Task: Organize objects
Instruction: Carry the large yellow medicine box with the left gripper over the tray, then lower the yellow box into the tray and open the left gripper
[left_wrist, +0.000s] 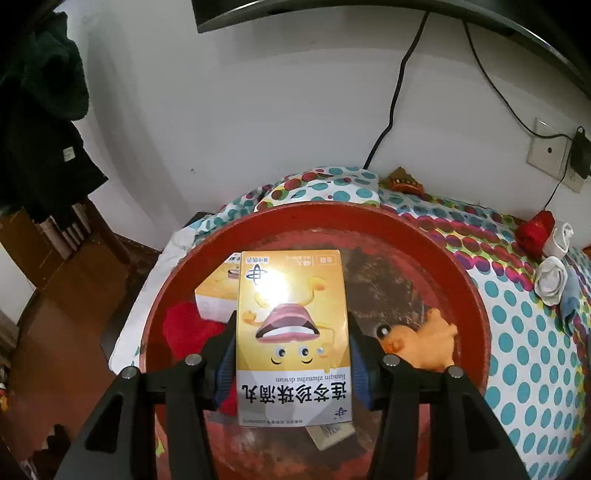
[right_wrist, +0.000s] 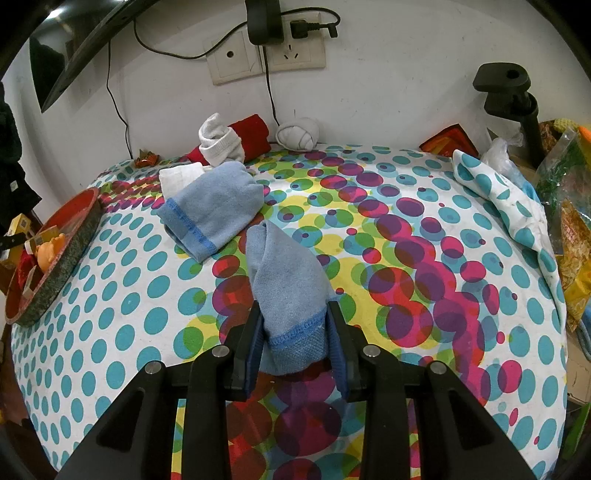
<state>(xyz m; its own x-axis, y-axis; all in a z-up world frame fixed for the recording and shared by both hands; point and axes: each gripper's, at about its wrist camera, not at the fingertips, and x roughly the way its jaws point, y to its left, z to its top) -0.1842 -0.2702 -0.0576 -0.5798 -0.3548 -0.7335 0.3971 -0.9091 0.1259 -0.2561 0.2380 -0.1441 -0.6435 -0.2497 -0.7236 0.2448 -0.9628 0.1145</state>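
In the left wrist view my left gripper (left_wrist: 291, 332) is shut on a yellow medicine box (left_wrist: 293, 332) with a cartoon mouth, held above a red round tray (left_wrist: 461, 280). A second yellow box (left_wrist: 216, 291), a red cloth (left_wrist: 184, 328) and an orange toy duck (left_wrist: 424, 343) lie in the tray. In the right wrist view my right gripper (right_wrist: 295, 328) is shut on a light blue sock (right_wrist: 288, 288), lifted over the dotted tablecloth (right_wrist: 406, 229). Another blue sock (right_wrist: 210, 210) lies beyond it.
At the back by the wall lie a white sock (right_wrist: 219, 144), a red roll (right_wrist: 253, 136) and a white sock ball (right_wrist: 297, 134). The red tray (right_wrist: 62, 258) stands at the table's left edge. A black clamp stand (right_wrist: 517, 103) and packets crowd the right side.
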